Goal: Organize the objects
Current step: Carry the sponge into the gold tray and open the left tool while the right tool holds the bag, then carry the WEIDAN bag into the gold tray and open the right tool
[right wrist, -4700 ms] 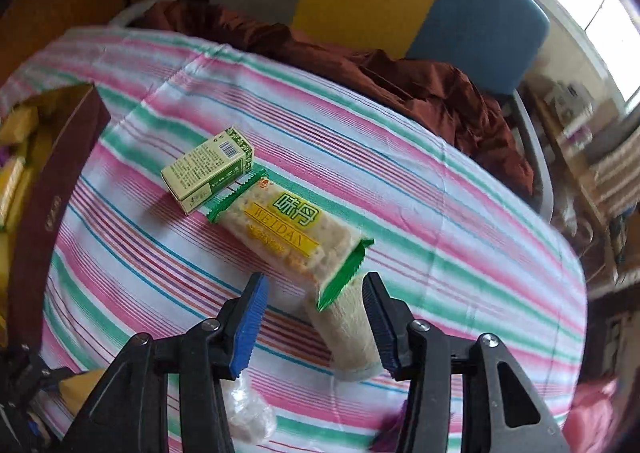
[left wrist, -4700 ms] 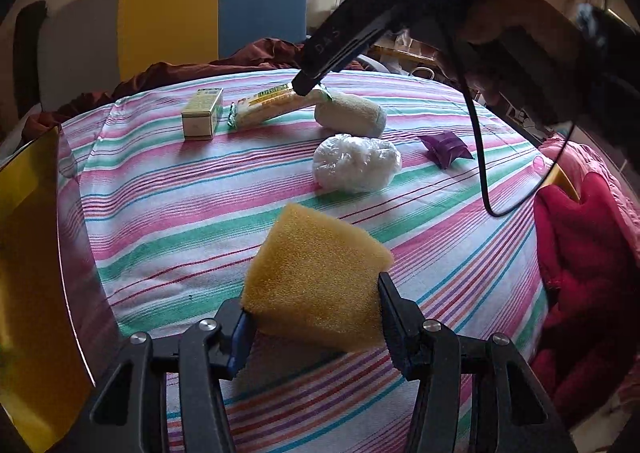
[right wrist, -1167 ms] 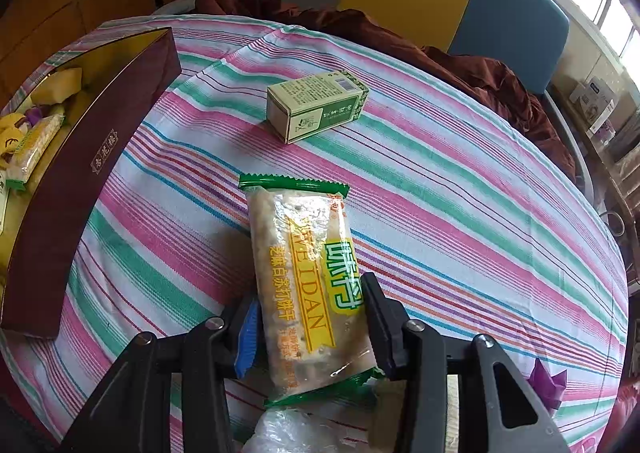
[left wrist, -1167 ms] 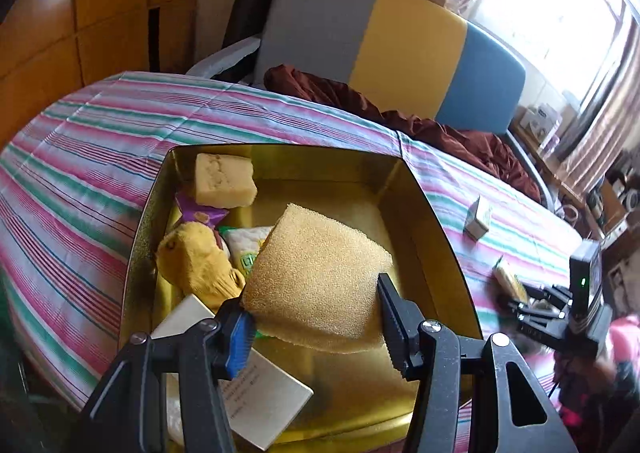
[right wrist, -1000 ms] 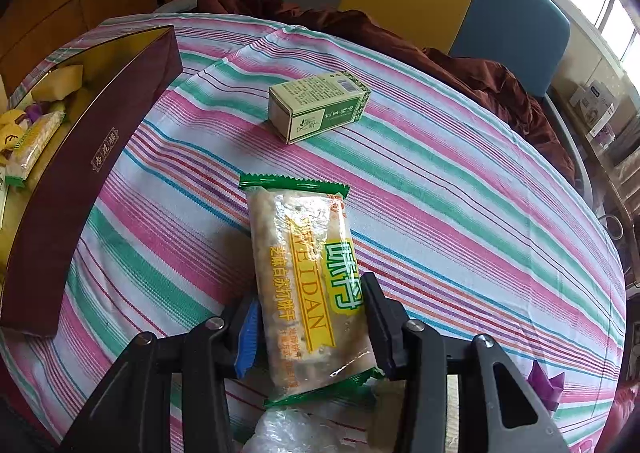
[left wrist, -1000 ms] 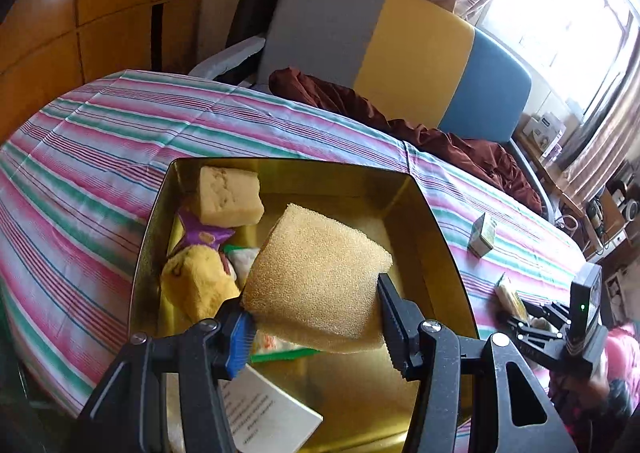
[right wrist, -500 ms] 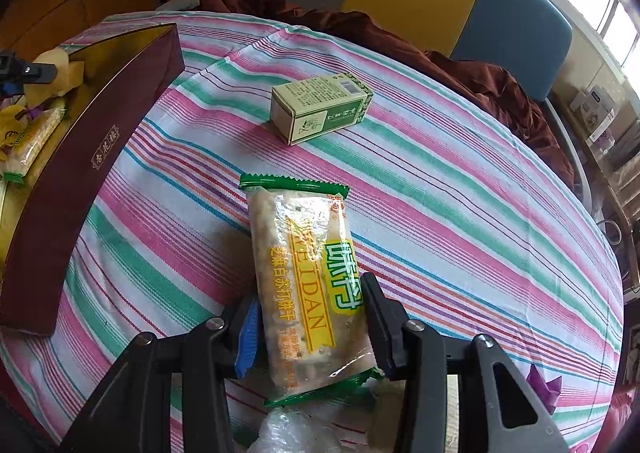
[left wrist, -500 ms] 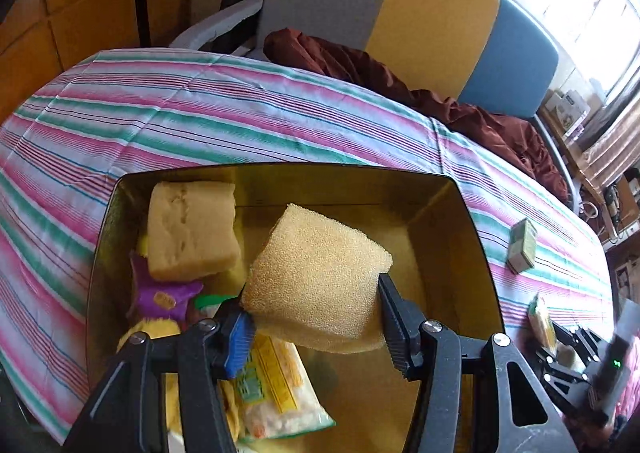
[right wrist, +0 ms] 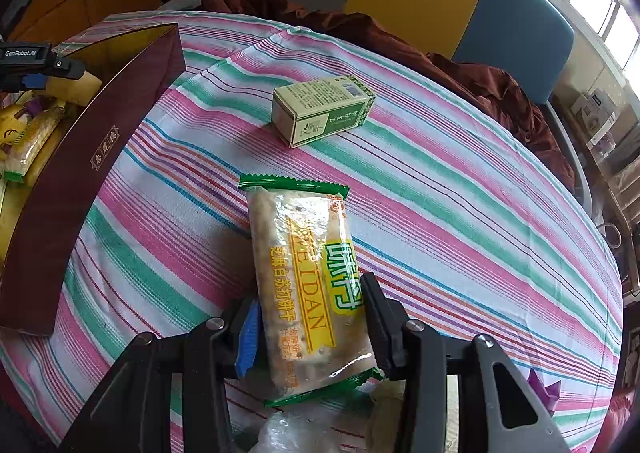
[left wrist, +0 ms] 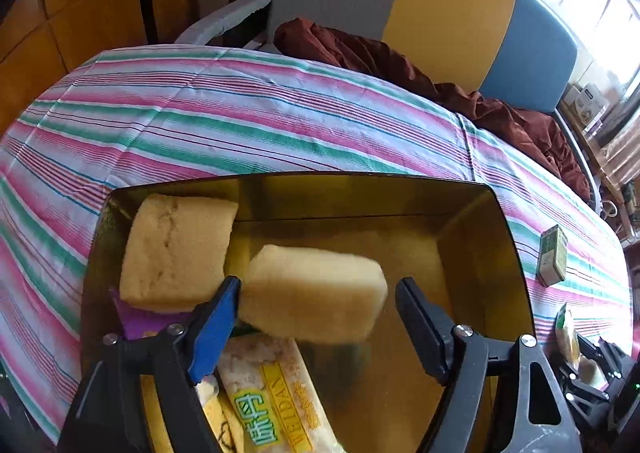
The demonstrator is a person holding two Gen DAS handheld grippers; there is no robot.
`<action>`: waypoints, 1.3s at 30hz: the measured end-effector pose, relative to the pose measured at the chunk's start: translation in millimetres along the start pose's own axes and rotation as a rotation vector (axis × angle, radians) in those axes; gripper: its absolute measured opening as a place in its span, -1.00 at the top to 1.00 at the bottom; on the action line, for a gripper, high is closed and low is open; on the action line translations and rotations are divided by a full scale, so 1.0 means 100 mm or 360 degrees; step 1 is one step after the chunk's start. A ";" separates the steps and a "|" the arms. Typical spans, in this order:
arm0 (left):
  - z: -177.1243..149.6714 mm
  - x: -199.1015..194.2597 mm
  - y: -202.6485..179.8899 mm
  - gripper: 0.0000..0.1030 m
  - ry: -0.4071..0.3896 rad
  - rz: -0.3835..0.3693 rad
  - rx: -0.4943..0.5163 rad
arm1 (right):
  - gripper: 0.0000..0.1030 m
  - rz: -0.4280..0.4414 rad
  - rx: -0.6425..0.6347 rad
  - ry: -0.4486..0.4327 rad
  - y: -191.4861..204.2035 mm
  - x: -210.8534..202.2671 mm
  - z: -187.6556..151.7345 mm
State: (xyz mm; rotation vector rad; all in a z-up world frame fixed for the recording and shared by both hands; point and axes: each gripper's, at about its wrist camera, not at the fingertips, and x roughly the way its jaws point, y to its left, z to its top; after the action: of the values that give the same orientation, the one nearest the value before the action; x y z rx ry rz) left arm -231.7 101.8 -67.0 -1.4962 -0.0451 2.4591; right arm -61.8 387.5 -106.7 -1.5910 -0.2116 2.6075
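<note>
The left gripper (left wrist: 316, 289) is opening over the gold-lined tin box (left wrist: 472, 237); the yellow foam sponge block (left wrist: 314, 293), long axis running left-right, sits blurred between the spread pads, clear of the right one. The right gripper (right wrist: 308, 317) is clamped on the clear green-edged cracker packet (right wrist: 300, 273) (printed "WEIDAN"), long axis pointing away along the fingers, above the striped tablecloth (right wrist: 440, 193). Only the right view shows the box's maroon outer wall and 1 "GenRobot.AI" label.
</note>
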 end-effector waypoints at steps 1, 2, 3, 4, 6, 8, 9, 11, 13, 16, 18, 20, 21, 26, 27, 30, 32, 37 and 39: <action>-0.02 -0.06 0.00 -0.53 -0.0025 -0.0008 0.0005 | 0.12 -0.0003 -0.0002 -0.0001 0.00 0.00 0.00; -0.05 -0.12 0.01 -0.53 -0.0049 0.0000 0.0014 | 0.12 -0.0006 -0.0004 -0.0002 0.01 0.00 0.01; -0.10 -0.21 0.02 -0.53 -0.0083 0.0015 0.0015 | 0.12 -0.0008 -0.0005 -0.0003 0.02 0.00 0.01; -0.14 -0.29 0.03 -0.53 -0.0119 0.0014 0.0012 | 0.13 -0.0014 -0.0006 -0.0004 0.02 0.00 0.02; -0.29 -0.46 0.06 -0.53 -0.0185 0.0007 0.0021 | 0.13 -0.0022 -0.0009 -0.0006 0.04 0.00 0.02; -0.45 -0.60 0.08 -0.53 -0.0227 0.0018 0.0046 | 0.14 -0.0019 0.0002 -0.0005 0.03 -0.02 0.03; -0.54 -0.69 0.09 -0.53 -0.0263 0.0025 0.0054 | 0.14 -0.0013 0.0013 -0.0005 0.02 -0.02 0.03; -0.74 -0.88 0.12 -0.53 -0.0343 0.0034 0.0079 | 0.14 0.0007 0.0041 -0.0006 0.00 -0.02 0.05; -0.90 -1.00 0.14 -0.53 -0.0383 0.0050 0.0096 | 0.14 0.0071 0.0100 -0.0016 -0.05 -0.05 0.08; -1.10 -1.16 0.21 -0.53 -0.0436 0.0079 0.0108 | 0.14 0.0144 0.0186 -0.0050 -0.05 -0.17 0.14; -1.19 -1.22 0.27 -0.53 -0.0452 0.0097 0.0111 | 0.14 0.0191 0.0238 -0.0079 -0.01 -0.28 0.21; -1.24 -1.26 0.32 -0.53 -0.0457 0.0101 0.0108 | 0.14 0.0273 0.0268 -0.0109 0.09 -0.40 0.31; -1.26 -1.26 0.35 -0.53 -0.0458 0.0109 0.0108 | 0.14 0.0306 0.0255 -0.0117 0.19 -0.46 0.36; -1.33 -1.29 0.48 -0.53 -0.0455 0.0120 0.0060 | 0.14 0.0501 0.0162 -0.0170 0.82 -0.73 0.70; -1.34 -1.30 0.50 -0.53 -0.0457 0.0127 0.0051 | 0.14 0.0555 0.0167 -0.0166 0.95 -0.75 0.77; -1.37 -1.33 0.56 -0.53 -0.0472 0.0134 0.0035 | 0.14 0.0672 0.0173 -0.0133 1.31 -0.73 0.95; -1.38 -1.34 0.59 -0.54 -0.0479 0.0140 0.0028 | 0.14 0.0685 0.0175 -0.0087 1.53 -0.61 1.06; -1.40 -1.37 0.68 -0.56 -0.0496 0.0151 -0.0004 | 0.13 0.0636 0.0284 0.0085 1.83 -0.13 1.23; -1.40 -1.37 0.70 -0.56 -0.0503 0.0167 -0.0005 | 0.12 0.0647 0.0336 0.0137 1.86 0.02 1.24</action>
State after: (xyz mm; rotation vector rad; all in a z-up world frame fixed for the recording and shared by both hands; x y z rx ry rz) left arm -64.2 -13.8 -25.0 -1.1236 -0.0309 2.7580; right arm -172.2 195.0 -82.3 -1.8198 0.4235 2.7109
